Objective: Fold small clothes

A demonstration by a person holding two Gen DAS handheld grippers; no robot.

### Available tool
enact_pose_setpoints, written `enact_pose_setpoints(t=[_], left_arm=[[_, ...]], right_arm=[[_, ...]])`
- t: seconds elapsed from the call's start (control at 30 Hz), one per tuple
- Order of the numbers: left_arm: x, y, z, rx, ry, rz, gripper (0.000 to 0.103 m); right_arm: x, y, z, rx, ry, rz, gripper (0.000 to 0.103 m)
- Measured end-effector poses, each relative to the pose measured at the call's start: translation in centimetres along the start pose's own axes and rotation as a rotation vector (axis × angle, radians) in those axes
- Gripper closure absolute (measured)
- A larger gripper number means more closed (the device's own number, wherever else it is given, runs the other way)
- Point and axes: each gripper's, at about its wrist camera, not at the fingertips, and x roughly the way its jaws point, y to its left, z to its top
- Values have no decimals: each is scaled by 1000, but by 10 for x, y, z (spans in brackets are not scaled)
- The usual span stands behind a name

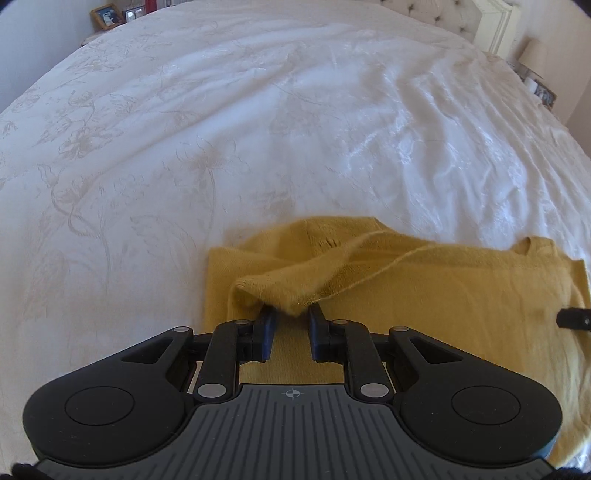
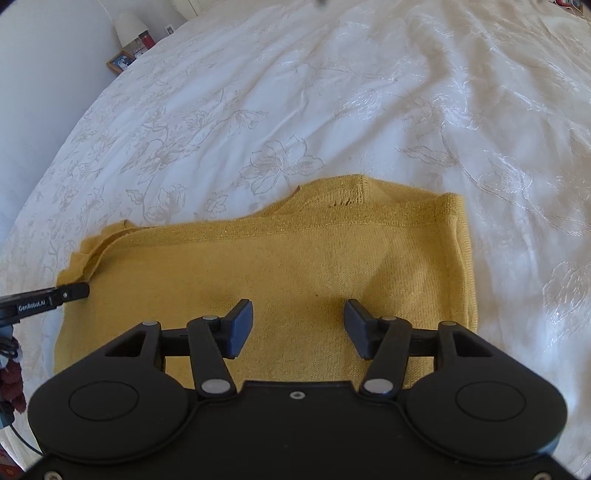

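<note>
Both tongs of mine hang over the yellow knitted garment [image 2: 280, 266], which lies on the white bedspread [image 2: 332, 110] near the bed's edge closest to me. My left gripper [image 1: 291, 314] has its two fingers a little apart, and a fold of the yellow knit is raised and draped across the fingertips [image 1: 267, 314]; the fabric sits between and over the tips, but I cannot tell whether the pads are really biting it or whether it only rests on them. That lifted fold runs up and away to the right as a ridge, with its hem edge showing, while the rest of the garment lies flat underneath.

My right gripper [image 2: 298, 314] is spread wide, with nothing between its fingers, and it hovers just above the flat middle of the garment. In its view the garment is a rough rectangle with a folded band along the far side and a seam at the far edge. The tip of the left gripper shows at the garment's left edge, beside the bunched corner.

Past the far corner of the bed stands a bedside table with a lamp [image 2: 127, 27] and a picture frame [image 2: 120, 62].
</note>
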Motion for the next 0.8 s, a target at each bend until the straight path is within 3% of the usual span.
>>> enact_pose_setpoints(t=[0.17, 0.3, 0.5, 0.6, 0.8], left_arm=[[14, 12, 30, -37, -14, 47, 84], [5, 13, 34, -53, -6, 56, 83], [-17, 5, 8, -35, 52, 19, 74], [-30, -4, -11, -16, 76, -1, 71], [-56, -29, -47, 68, 104, -26, 70]], right_arm=[[9, -3, 12, -14, 10, -21, 41], [19, -9, 21, 3, 29, -53, 41], [29, -14, 34, 12, 35, -124, 35], [25, -7, 38, 7, 19, -164, 25], [-3, 17, 24, -62, -10, -137, 19]])
